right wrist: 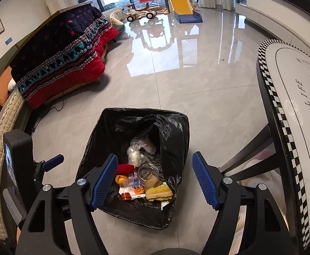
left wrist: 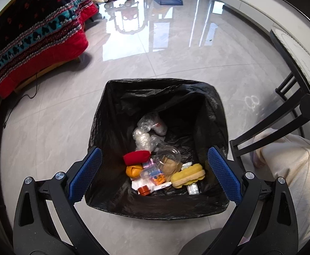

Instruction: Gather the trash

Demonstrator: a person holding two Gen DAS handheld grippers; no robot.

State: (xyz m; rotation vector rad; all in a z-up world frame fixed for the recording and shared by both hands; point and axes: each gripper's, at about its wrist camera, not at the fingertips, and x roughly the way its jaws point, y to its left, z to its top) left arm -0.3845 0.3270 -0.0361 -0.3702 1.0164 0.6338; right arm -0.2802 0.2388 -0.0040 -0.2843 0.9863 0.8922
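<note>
- 2 grippers are in my hands, and both are empty: my left gripper (left wrist: 155,170) stands spread about as wide as it goes, my right gripper (right wrist: 155,180) is well apart but a little narrower, and nothing sits between the blue pads (left wrist: 87,170) of either one.
- Just past my fingertips, both grippers hang above the open mouth of the black trash bag (left wrist: 116,199), which stands on the grey tiled floor (left wrist: 59,127) beside the dark leg (right wrist: 246,155) of the round table (right wrist: 293,106).
- Much of the collecting looks done to me: at the bottom of the bag lie a yellow sponge (left wrist: 187,175), a clear plastic cup (left wrist: 168,159), a red cloth-like lump (left wrist: 136,157), an orange-yellow piece (left wrist: 133,170), a small orange-brown cap (left wrist: 144,190), some white wrappers (left wrist: 138,183) and crumpled clear plastic (left wrist: 144,136).
- The bag is still mostly empty space, so it can take more.
- Further out, I see no loose litter on the floor near the bag.
- On the table's white top, only the part in my right view shows, and that part is bare; the rest I cannot see.
- Far off, a blanket-covered sofa (right wrist: 59,53), a toy car (right wrist: 140,13) and a yellow slide (right wrist: 182,4) stand by the windows; these I judge to be furnishings and toys, not trash.
- What is left, I judge, is a last check of hidden spots, then perhaps closing the bag.
</note>
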